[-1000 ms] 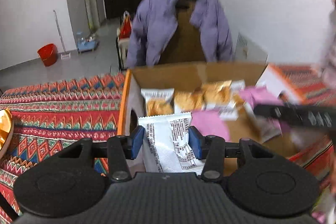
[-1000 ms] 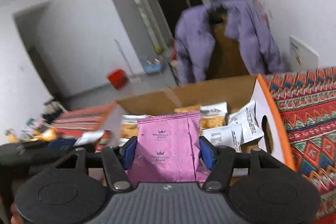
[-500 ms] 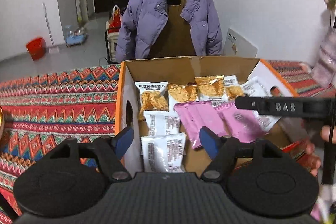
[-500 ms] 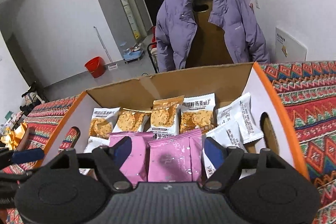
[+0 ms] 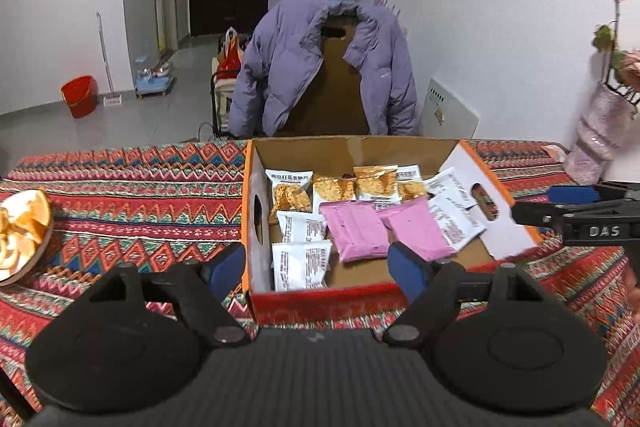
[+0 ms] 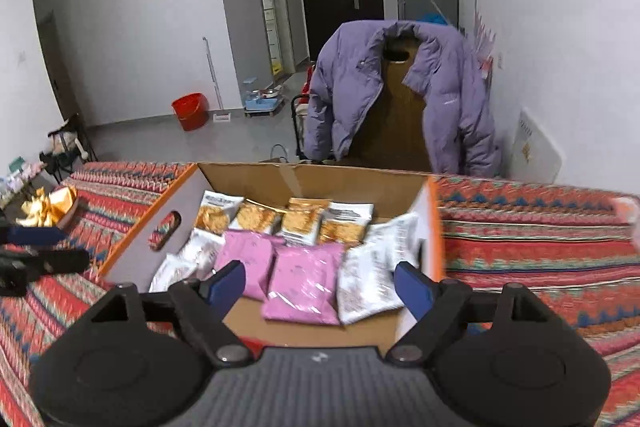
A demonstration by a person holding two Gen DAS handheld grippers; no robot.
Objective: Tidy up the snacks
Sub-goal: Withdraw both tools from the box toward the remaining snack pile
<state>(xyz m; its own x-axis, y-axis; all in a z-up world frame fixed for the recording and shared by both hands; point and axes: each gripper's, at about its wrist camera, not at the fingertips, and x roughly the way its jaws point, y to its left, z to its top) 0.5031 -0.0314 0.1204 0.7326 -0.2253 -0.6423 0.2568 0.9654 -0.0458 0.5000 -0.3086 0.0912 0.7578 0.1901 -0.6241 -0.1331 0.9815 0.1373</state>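
Box on tabletop: snacks inside, ahead and below my tongs. Left tongs, right tongs: jaws just widened, empty. Pink packs nearer my right; long axis toward me.

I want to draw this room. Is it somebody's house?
Probably a home: a purple jacket hangs over a chair, a red bucket stands beside a mop, and a patterned cloth covers the table.

The left gripper pointed forward and down with its jaws wide apart and nothing between them; they had just been opening. The right gripper was the same, empty, its jaws also just opened wider.
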